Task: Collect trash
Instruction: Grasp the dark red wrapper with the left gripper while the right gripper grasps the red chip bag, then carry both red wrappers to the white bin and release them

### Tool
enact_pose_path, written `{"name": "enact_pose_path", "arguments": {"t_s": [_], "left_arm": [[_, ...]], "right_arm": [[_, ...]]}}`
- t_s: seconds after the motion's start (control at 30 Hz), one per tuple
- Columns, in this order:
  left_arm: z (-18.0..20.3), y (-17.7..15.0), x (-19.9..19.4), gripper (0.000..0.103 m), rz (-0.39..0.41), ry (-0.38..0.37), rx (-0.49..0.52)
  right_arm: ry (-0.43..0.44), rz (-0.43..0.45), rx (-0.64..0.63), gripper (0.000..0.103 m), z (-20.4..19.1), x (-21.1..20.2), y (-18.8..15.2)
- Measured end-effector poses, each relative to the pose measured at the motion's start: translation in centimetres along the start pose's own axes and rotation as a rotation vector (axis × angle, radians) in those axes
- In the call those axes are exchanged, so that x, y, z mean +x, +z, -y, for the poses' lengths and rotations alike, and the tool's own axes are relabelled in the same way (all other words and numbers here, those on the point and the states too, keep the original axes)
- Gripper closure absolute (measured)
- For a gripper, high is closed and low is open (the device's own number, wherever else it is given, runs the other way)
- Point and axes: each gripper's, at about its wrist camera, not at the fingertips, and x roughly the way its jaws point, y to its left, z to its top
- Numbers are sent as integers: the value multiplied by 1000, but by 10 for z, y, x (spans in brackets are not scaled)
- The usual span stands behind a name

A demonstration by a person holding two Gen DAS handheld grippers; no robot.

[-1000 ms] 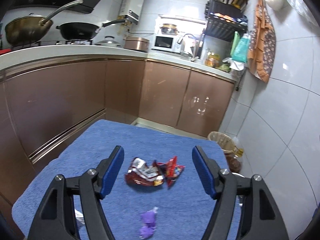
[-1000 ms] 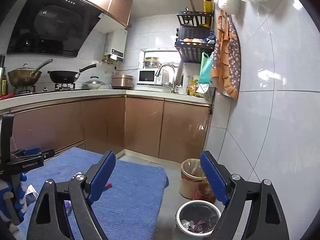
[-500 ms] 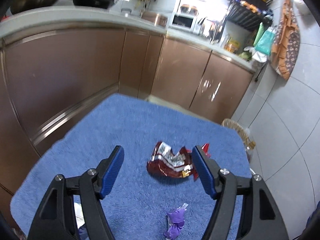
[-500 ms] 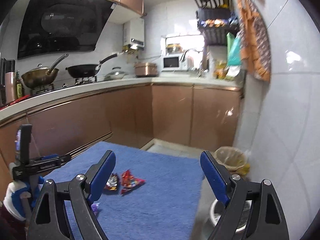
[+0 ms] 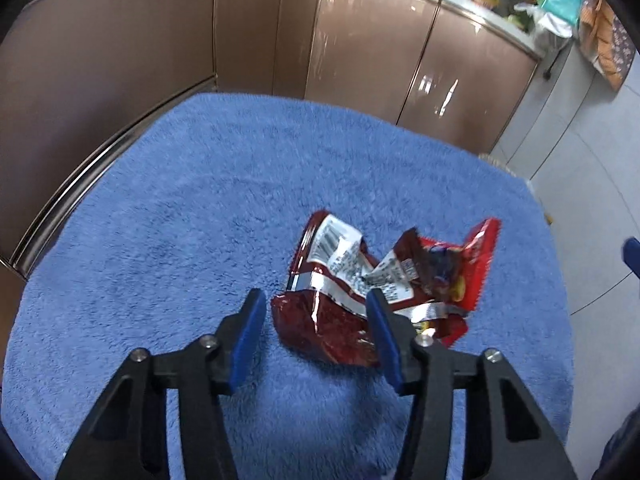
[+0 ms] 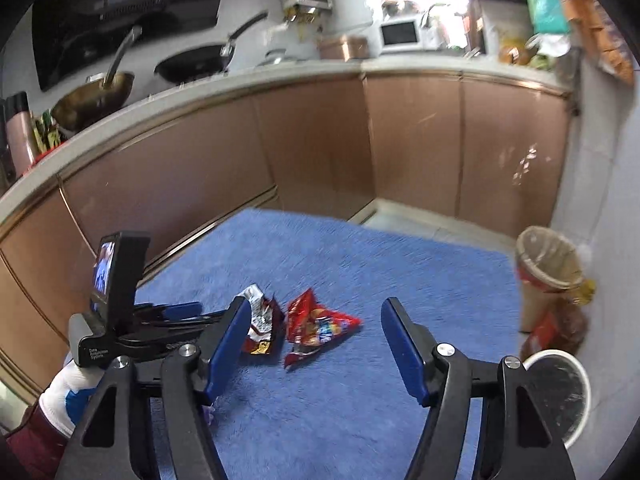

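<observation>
A crumpled dark red snack wrapper (image 5: 328,320) lies on the blue towel-covered table (image 5: 180,200). My left gripper (image 5: 316,308) is low over it with its near end between the closing jaws. The left pad stands clear of the foil. A bright red wrapper (image 5: 476,264) touches its right side. In the right wrist view my right gripper (image 6: 316,312) hovers short of the bright red wrapper (image 6: 320,328), jaws closing with nothing between them. The dark red wrapper (image 6: 262,328) lies to its left. A purple wrapper (image 6: 208,412) peeks out behind the right gripper's left finger.
A white round bin (image 6: 560,392) and a lined basket (image 6: 548,264) stand on the floor off the table's right edge. Brown cabinets (image 6: 320,152) run behind the table. A gloved hand (image 6: 68,384) holds the left gripper at lower left.
Both grippers have dropped and tilted down toward the wrappers, and both pairs of jaws have narrowed. The right view swung left from the floor bins to the table.
</observation>
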Motion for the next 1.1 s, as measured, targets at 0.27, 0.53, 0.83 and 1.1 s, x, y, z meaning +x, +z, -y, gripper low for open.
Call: {"name": "enact_pose_path", "arguments": {"t_s": [0.27, 0.53, 0.83, 1.1], "left_arm": [[-9, 2, 28, 62, -39, 5, -1], [-10, 3, 30, 74, -16, 29, 21], [-15, 1, 9, 84, 16, 27, -27], [-9, -3, -40, 84, 85, 42, -28]], "right_arm": [[47, -113, -7, 40, -6, 79, 0], [35, -193, 10, 70, 1, 121, -16], [61, -200, 84, 94, 23, 110, -27], [69, -112, 82, 94, 26, 48, -24]]}}
